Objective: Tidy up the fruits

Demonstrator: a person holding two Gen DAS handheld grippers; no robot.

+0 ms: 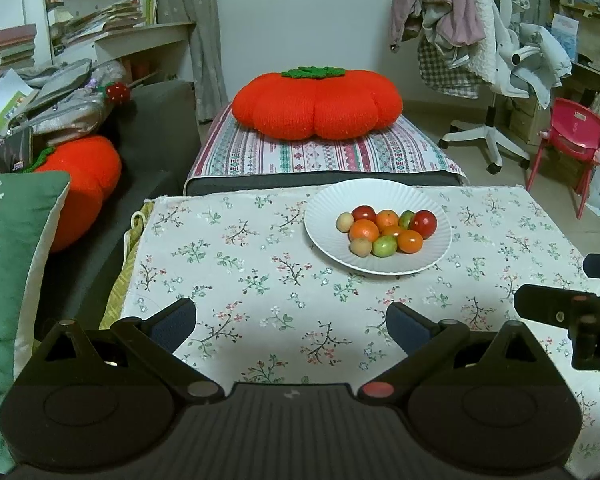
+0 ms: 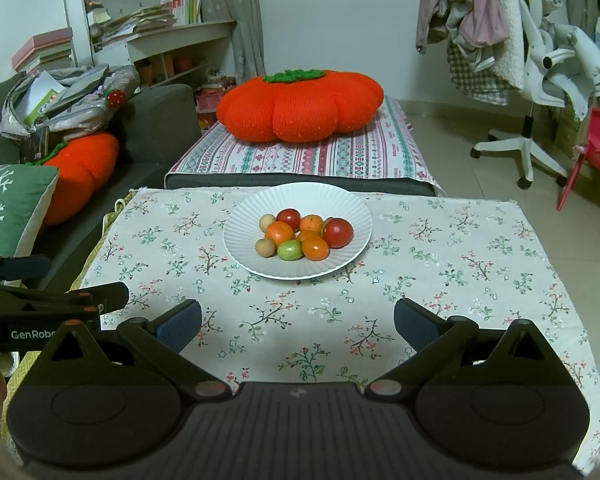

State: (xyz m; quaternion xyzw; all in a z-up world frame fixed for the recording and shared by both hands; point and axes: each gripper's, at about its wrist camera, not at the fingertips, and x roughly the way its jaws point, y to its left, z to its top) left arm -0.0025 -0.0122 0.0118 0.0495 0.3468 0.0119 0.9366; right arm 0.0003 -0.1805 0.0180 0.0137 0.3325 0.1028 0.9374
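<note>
A white ribbed plate (image 1: 328,208) (image 2: 244,216) sits on the floral tablecloth at the far middle of the table. It holds several small fruits in a cluster: red tomatoes (image 1: 423,223) (image 2: 337,232), orange tangerines (image 1: 364,230) (image 2: 279,233), a green fruit (image 1: 384,246) (image 2: 289,250) and pale tan ones (image 1: 360,247) (image 2: 265,247). My left gripper (image 1: 292,322) is open and empty, above the cloth short of the plate. My right gripper (image 2: 298,322) is open and empty, also short of the plate. Each gripper shows at the edge of the other's view.
A large orange pumpkin cushion (image 1: 316,102) (image 2: 300,104) lies on a striped bench beyond the table. A grey sofa with a green pillow (image 1: 12,256) and a second orange cushion (image 1: 80,184) is at the left. A white office chair (image 2: 532,92) and a red chair (image 1: 568,140) stand at the right.
</note>
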